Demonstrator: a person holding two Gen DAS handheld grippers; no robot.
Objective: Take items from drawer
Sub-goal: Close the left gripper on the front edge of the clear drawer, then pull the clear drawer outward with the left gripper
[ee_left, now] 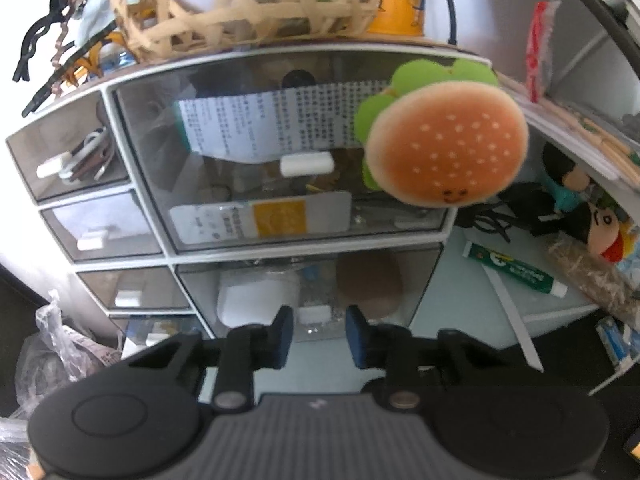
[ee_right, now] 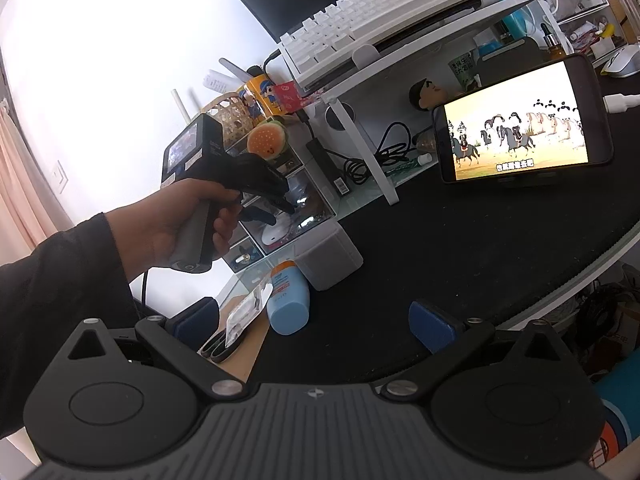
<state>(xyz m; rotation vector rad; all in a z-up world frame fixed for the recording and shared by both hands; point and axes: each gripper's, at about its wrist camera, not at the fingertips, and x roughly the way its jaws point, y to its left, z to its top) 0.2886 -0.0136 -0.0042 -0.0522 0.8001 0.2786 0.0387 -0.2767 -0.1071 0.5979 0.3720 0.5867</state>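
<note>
A clear-fronted drawer cabinet [ee_left: 256, 240] with white frame fills the left wrist view; it also shows in the right wrist view [ee_right: 296, 200]. Its lower large drawer [ee_left: 304, 284] has a white handle [ee_left: 315, 313] and holds a white item [ee_left: 256, 292] and a brown item [ee_left: 370, 284]. My left gripper [ee_left: 319, 336] is open, its blue pads on either side of that handle, just in front of it. In the right wrist view the left gripper [ee_right: 276, 204] is held by a hand at the cabinet. My right gripper [ee_right: 316, 324] is wide open and empty over the black desk mat.
A plush burger [ee_left: 444, 148] hangs before the upper drawer. A woven basket [ee_left: 240, 0] sits on top. A green tube [ee_left: 516, 272] lies to the right. A blue bottle [ee_right: 289, 300], white box [ee_right: 330, 258], phone [ee_right: 516, 120] and keyboard shelf [ee_right: 400, 12] stand on the desk.
</note>
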